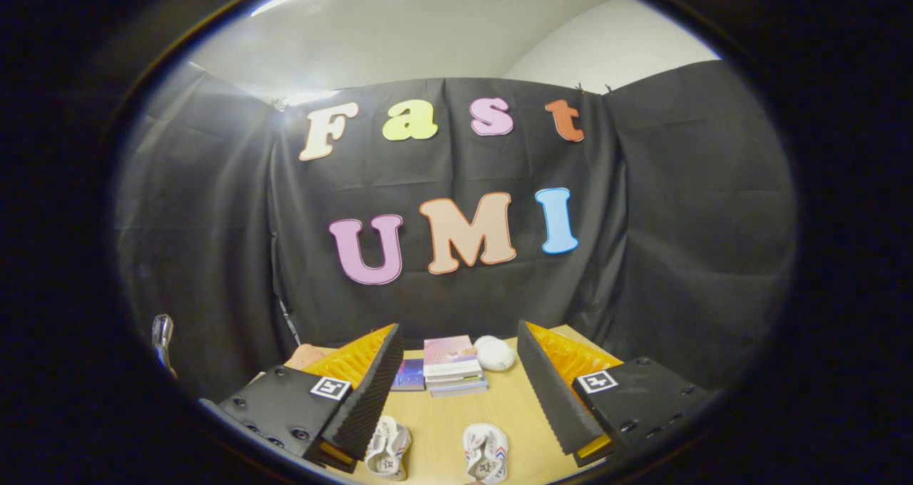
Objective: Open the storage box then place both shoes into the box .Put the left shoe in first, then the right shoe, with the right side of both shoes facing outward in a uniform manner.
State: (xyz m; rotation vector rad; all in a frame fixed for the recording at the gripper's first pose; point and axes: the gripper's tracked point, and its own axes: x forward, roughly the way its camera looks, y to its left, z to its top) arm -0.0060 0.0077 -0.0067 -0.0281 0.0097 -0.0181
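Observation:
Two small white shoes lie on the wooden table (pixel 510 406), low down between my fingers and close to their bases. One shoe (pixel 389 456) lies beside the left finger (pixel 356 392); the other shoe (pixel 486 453), with red and blue marks, is nearer the right finger (pixel 556 392). My gripper (pixel 456 332) is held above the table, open wide, with nothing between its fingers. Which object is the storage box cannot be told from here.
Beyond the fingertips, at the back of the table, stands a pile of flat book-like items with a pink top (pixel 451 365). A blue book (pixel 410 374) lies left of the pile, a white round lump (pixel 494 354) right of it. A pink thing (pixel 307 356) peeks out behind the left finger.

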